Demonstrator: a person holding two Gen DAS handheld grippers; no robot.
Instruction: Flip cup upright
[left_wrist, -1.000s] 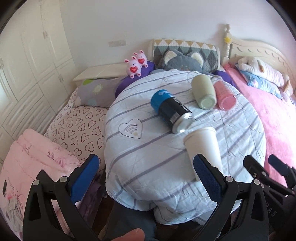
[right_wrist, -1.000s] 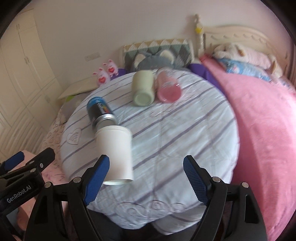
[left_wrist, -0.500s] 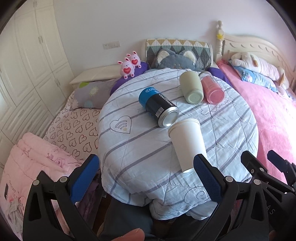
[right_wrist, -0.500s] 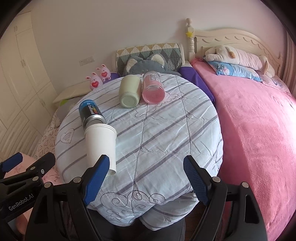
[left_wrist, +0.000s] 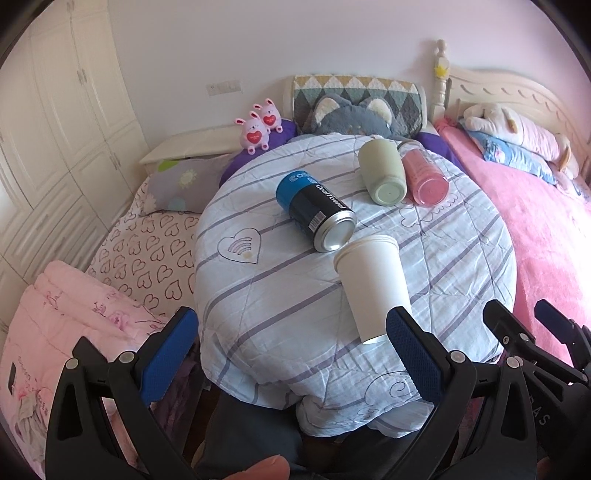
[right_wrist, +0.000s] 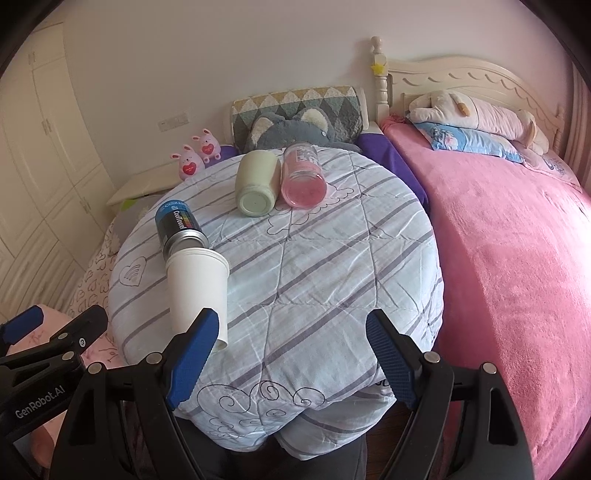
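Note:
A white paper cup (left_wrist: 373, 284) lies on its side on the round striped-cloth table (left_wrist: 280, 295), narrow base toward me; it also shows in the right wrist view (right_wrist: 197, 288). A blue-black can (left_wrist: 314, 208), a pale green cup (left_wrist: 382, 173) and a pink cup (left_wrist: 424, 177) lie on their sides too. My left gripper (left_wrist: 291, 354) is open and empty at the table's near edge, its right finger just in front of the white cup's base. My right gripper (right_wrist: 291, 354) is open and empty, its left finger overlapping the white cup's base.
A pink bed (right_wrist: 517, 258) with plush toys runs along the right. A low bed with heart-print sheets (left_wrist: 147, 254) and pink bedding (left_wrist: 66, 314) lies left. White wardrobes (left_wrist: 55, 122) line the left wall. A grey plush cushion (right_wrist: 291, 129) sits behind the table.
Both grippers have pulled back and risen from the table, so more of its near edge shows. The cups and the can have not moved. Both grippers stay open.

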